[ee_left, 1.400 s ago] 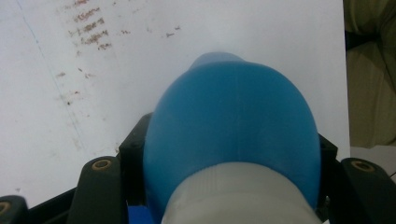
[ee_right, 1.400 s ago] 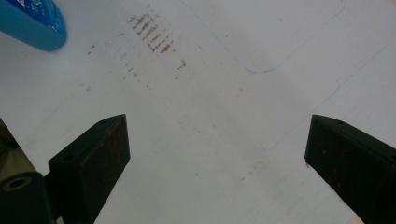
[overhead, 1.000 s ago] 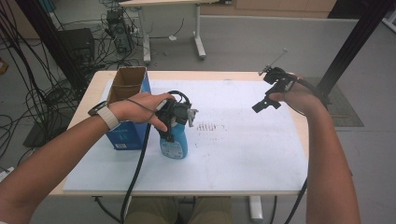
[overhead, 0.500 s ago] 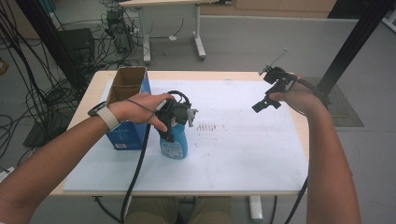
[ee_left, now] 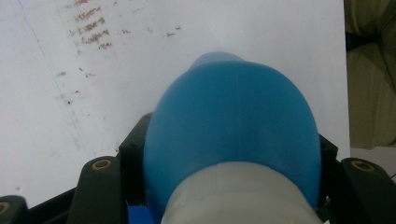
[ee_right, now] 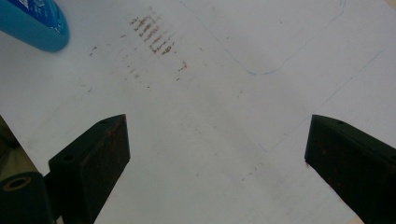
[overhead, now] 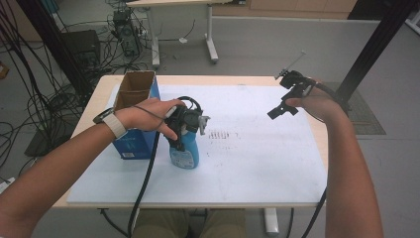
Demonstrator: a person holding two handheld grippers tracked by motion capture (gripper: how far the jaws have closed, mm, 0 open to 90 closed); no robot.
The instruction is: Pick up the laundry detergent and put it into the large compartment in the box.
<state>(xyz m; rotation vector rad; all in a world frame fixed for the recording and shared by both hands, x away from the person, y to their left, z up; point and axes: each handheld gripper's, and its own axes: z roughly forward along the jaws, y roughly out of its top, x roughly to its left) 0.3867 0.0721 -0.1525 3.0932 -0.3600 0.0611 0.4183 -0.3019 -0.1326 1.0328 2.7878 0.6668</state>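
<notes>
Your table (overhead: 297, 82) was covered by a white sheet (overhead: 257, 163), smudged with brown marks (overhead: 223, 135) near its middle. At the left of the sheet stood an open cardboard box (overhead: 133, 94) with blue sides, its top flaps up. Just beside the box, on its right, a blue bottle (overhead: 184, 153) stood upright on the sheet. Your left gripper (overhead: 184, 130) came down over the bottle's top; in the left gripper view its jaws were clamped against both sides of the bottle (ee_left: 233, 126), just above the pale collar. Your right gripper (overhead: 281, 110) hung above the right part of the sheet, well apart from the bottle. In the right gripper view its jaws stood wide apart with nothing between them, only the sheet (ee_right: 224, 140) below.
</notes>
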